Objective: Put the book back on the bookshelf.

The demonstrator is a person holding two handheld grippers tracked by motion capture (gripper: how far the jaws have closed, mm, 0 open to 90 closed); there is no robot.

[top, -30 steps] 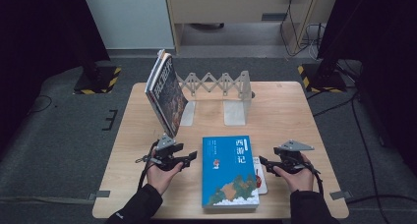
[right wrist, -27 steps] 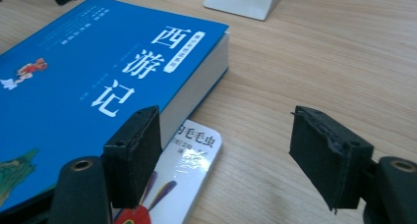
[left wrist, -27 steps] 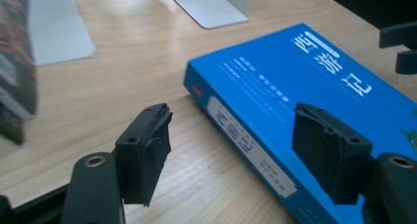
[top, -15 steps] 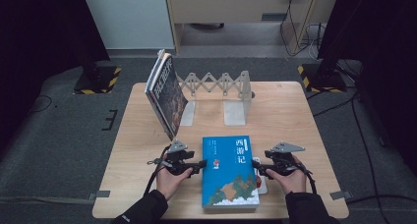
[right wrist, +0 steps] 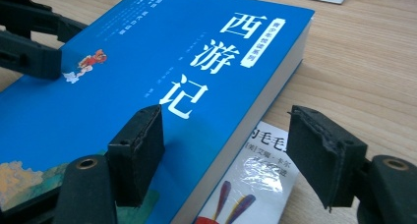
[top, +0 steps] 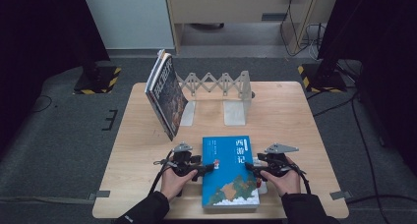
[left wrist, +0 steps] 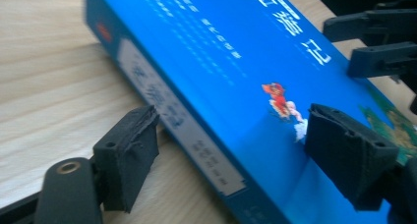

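Pale wood grain covers the surface (top: 295,121), which stands on grey floor with dark curtains at both sides. At its near edge a blue book (top: 230,171) lies flat between the person's two hands. The left tool (top: 209,167) reaches in at the book's left edge and the right tool (top: 251,167) at its right edge.

From above, an expanding metal book stand (top: 221,86) shows at the far side, with a dark-covered book (top: 167,92) leaning tilted against its left end; neither gripper view takes these in.

The left gripper view shows the blue book's (left wrist: 236,76) spine side, which carries a pale label too blurred to read. The left tool's (left wrist: 255,160) jaws stand apart, one low beside the spine near the wood, the other over the cover close to a small cartoon figure in red (left wrist: 280,98). Whether either pad touches the book is not clear.

The right gripper view gives the cover title plainly: 西游记 in large white characters on the blue book (right wrist: 123,86), with a small white tag of characters beside it, too small to read. The right tool's (right wrist: 223,155) jaws are also apart, straddling the page edge: one above the cover, the other over a thin booklet (right wrist: 255,180) lying under the book's right side, printed with "毛" and glossy with glare.
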